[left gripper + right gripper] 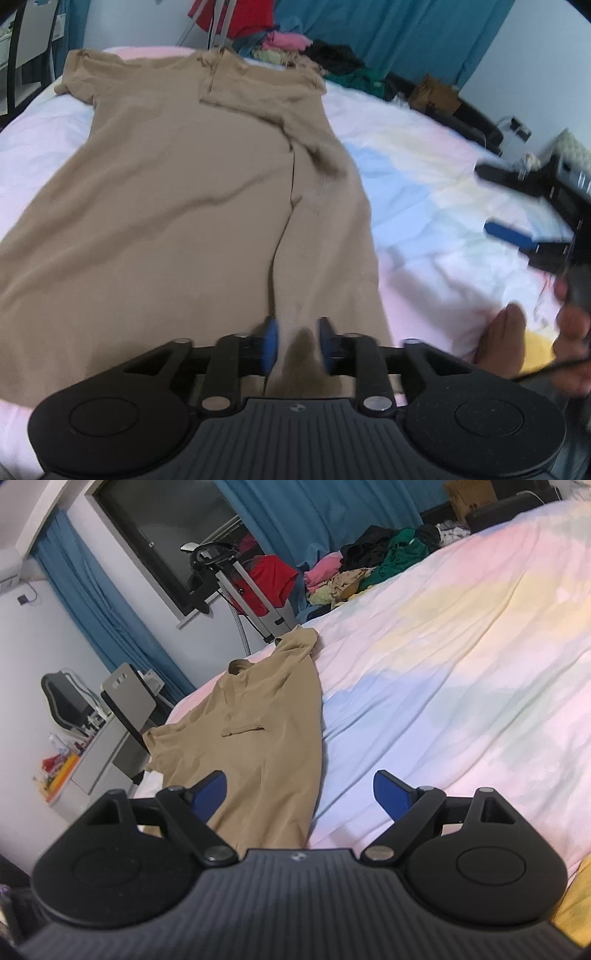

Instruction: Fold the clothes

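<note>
In the left wrist view, a tan shirt (177, 206) lies spread out on the bed (424, 192). It runs from the near edge of the bed to the far edge. One side of the shirt is folded over onto its middle. The left claw (297, 345) is at the near edge. It is partly spread, and a bit of the shirt's hem sits between its blue pads (269, 345). The pads do not press on the cloth. The picture is a little blurry. A hand (535, 339) shows at the right side. A pile of clothes (314, 55) sits at the far edge of the bed.

In the right wrist view, the shirt (266, 723) lies along the left side of the bed (461, 664). The right claw (301, 799) is spread wide and holds nothing. Its left pad is over the shirt and its right pad is over the bare sheet. The pile of clothes (369, 565) lies at the far edge of the bed.
</note>
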`<action>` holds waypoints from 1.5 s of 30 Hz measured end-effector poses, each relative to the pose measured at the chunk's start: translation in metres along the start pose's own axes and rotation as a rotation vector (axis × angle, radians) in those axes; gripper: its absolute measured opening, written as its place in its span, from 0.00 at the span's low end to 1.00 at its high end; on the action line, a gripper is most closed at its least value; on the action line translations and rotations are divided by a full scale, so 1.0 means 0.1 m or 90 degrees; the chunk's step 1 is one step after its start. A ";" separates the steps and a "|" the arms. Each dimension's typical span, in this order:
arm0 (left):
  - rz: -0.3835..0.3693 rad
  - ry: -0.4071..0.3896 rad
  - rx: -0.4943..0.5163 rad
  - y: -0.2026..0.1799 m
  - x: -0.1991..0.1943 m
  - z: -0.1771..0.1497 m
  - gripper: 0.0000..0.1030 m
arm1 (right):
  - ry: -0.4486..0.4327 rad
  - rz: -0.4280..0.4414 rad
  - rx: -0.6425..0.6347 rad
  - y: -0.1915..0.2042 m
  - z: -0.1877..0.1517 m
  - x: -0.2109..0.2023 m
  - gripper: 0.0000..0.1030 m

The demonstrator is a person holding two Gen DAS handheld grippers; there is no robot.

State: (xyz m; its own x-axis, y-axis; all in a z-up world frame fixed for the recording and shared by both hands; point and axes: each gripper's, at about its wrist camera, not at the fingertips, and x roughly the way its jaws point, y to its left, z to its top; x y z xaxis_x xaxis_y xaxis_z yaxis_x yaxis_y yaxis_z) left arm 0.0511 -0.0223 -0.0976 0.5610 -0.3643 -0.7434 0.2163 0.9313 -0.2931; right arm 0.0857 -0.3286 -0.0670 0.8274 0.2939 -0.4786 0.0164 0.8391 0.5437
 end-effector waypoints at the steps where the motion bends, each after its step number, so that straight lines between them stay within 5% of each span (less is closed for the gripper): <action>1: 0.000 -0.005 0.006 -0.02 0.01 0.07 0.46 | -0.001 -0.005 -0.008 0.02 -0.01 0.00 0.86; 9: -0.040 -0.052 -0.072 0.17 0.54 1.19 0.62 | -0.001 -0.028 -0.070 0.19 -0.09 0.11 0.85; 14: 0.029 -0.086 -0.094 0.30 1.27 1.88 0.62 | 0.013 -0.025 -0.083 0.18 -0.11 0.20 0.85; 19: 0.049 -0.106 -0.142 0.42 1.92 2.23 0.61 | 0.021 -0.041 -0.089 0.12 -0.10 0.38 0.85; 22: 0.074 -0.124 -0.178 0.49 2.13 2.31 0.45 | 0.050 -0.052 -0.067 0.01 -0.08 0.60 0.85; 24: 0.106 -0.142 -0.154 0.46 2.20 2.37 0.11 | 0.062 -0.044 -0.049 -0.04 -0.06 0.69 0.85; 25: 0.121 -0.145 -0.133 0.44 2.23 2.40 0.06 | 0.064 -0.042 -0.047 -0.04 -0.06 0.72 0.85; 30: 0.198 -0.211 -0.022 0.30 2.14 2.57 0.05 | 0.074 -0.036 -0.058 -0.01 -0.10 0.80 0.85; 33: 0.231 -0.188 0.018 0.28 2.21 2.60 0.06 | 0.056 -0.038 -0.100 0.07 -0.12 0.79 0.85; 39: 0.198 -0.171 0.011 0.33 2.02 2.44 0.33 | 0.036 -0.039 -0.144 0.17 -0.12 0.75 0.85; 45: 0.166 -0.180 0.034 0.22 1.33 2.03 0.46 | -0.012 -0.018 -0.158 0.24 -0.08 0.63 0.85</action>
State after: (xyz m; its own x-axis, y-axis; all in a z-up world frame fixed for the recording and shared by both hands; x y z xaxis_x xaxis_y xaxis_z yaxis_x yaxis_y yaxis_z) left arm 0.2920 -0.0497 -0.0806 0.7987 -0.1071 -0.5921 0.0744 0.9941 -0.0795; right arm 0.1337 -0.2866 -0.0895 0.8390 0.2618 -0.4771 -0.0965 0.9344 0.3429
